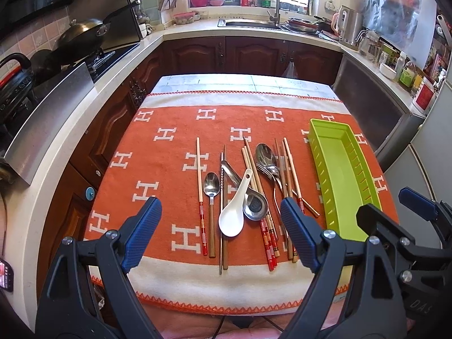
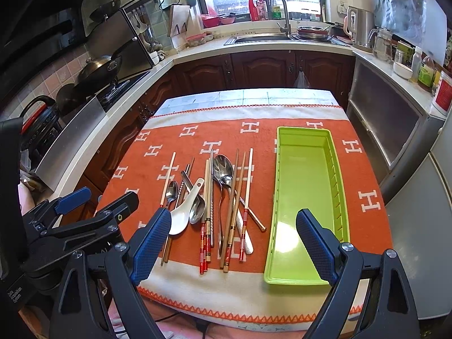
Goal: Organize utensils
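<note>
Left wrist view, nearest: left gripper (image 1: pixel 221 237), black frame with blue ribbed pads, jaws spread wide, holding nothing, raised over the near edge of the worktop. Right gripper (image 2: pixel 233 244), same make, jaws equally wide and empty, to its right.

Beneath: orange woven cloth with white H pattern and cream border (image 1: pixel 169 130), covering the worktop.

On cloth, centre: loose pile of utensils. White ceramic soup spoon (image 1: pixel 233 214), bowl toward the camera, lying on a short steel spoon (image 1: pixel 254 204). Small steel spoon with wooden handle (image 1: pixel 212 189) to the left, beside a single red-tipped wooden chopstick (image 1: pixel 200 175). Large steel spoon (image 1: pixel 265 155) farther back, among more wooden chopsticks (image 1: pixel 292 175).

Right of pile, apart from it: long lime-green plastic tray (image 2: pixel 306 186), empty.

Beyond: sink with steel tap (image 1: pixel 272 2) under a window.
</note>
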`<state>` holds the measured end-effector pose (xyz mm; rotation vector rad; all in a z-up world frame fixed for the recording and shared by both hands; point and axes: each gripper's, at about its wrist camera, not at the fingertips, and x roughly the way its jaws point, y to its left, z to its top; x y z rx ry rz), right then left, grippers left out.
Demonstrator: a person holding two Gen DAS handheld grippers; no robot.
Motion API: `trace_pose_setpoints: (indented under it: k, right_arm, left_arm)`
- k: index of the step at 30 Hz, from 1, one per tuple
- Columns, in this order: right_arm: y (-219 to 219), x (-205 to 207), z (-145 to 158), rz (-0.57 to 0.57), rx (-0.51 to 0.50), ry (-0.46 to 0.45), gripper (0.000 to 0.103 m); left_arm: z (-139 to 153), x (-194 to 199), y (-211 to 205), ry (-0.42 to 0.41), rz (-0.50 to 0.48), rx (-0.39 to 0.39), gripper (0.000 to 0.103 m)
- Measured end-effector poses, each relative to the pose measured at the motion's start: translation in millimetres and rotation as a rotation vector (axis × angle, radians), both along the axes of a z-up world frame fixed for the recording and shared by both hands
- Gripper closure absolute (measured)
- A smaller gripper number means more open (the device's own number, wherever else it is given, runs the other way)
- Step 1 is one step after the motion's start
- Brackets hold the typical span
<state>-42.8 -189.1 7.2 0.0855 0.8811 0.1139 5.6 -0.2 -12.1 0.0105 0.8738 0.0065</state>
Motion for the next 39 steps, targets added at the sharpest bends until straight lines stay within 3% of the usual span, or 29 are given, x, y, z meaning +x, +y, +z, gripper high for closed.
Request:
trace_pose_setpoints:
  k: [39]
  right_arm:
    - [-0.1,1.6,-5.0,0.005,-0.001,0.005,0.012]
  left_arm:
    - [-5.2,1.3,2.4,0.015,0.002,-0.009,0.019]
